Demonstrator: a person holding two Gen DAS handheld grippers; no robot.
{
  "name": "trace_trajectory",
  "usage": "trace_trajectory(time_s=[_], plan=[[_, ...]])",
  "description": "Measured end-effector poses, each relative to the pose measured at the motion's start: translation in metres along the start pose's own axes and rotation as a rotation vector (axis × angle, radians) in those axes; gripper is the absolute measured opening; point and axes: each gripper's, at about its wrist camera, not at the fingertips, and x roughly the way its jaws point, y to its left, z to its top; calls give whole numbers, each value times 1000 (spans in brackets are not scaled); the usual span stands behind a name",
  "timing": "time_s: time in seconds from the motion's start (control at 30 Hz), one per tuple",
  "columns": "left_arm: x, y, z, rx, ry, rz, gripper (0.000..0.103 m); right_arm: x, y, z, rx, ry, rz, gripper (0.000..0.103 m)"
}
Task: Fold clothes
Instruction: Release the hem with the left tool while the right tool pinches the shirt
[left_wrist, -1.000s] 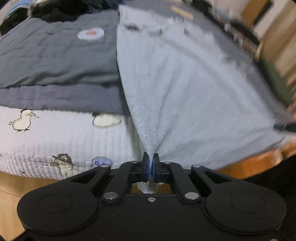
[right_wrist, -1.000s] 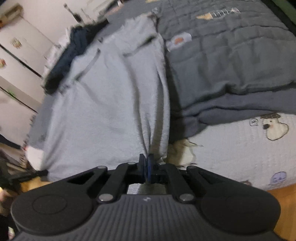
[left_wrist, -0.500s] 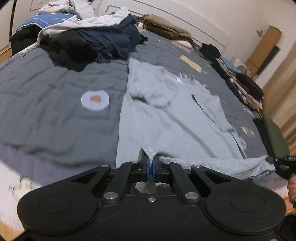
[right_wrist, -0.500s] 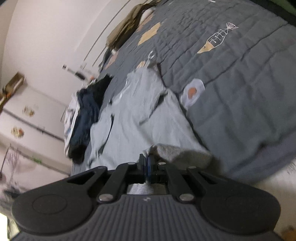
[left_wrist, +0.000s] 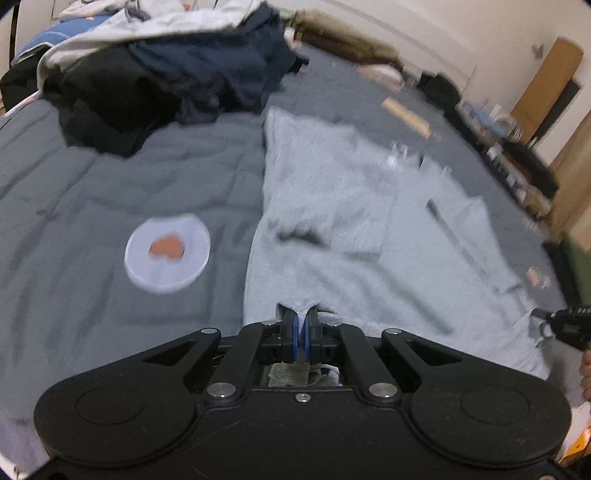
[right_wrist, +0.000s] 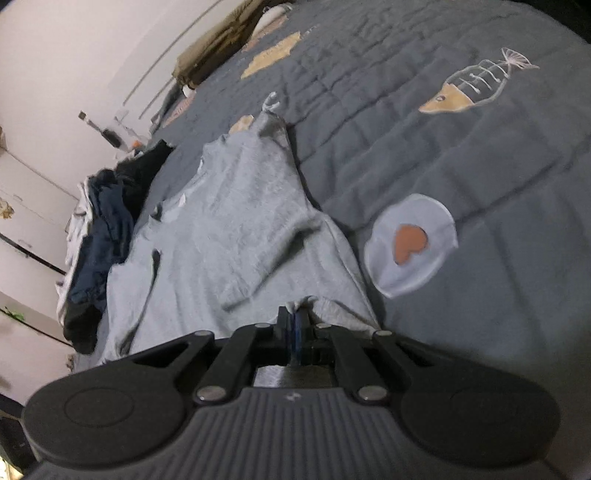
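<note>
while both the left gripper (left_wrist: 300, 325) and right gripper (right_wrist: 295, 321) pinch its bottom corners tight, the soft grey shirt (left_wrist: 351, 221) looks light and floppy.

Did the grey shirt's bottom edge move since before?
Yes. The grey shirt hem, once hanging over the bed's edge, now lies farther up the dark quilt, beside its round white patch, carried by both hand-held grippers.
</note>
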Motion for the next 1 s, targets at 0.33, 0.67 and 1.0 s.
trace_trajectory(time_s=[0.33, 0.67, 1.0], plan=[[7, -11, 55, 29, -189, -32, 6, -12, 39, 40, -118, -273, 15, 4], [-14, 11, 38, 56, -225, 114, 53, -22, 55, 35, -238, -330, -64, 48], [-1, -51, -10, 364, -138, 134, 55, -11, 86, -13, -438, -95, -136, 48]])
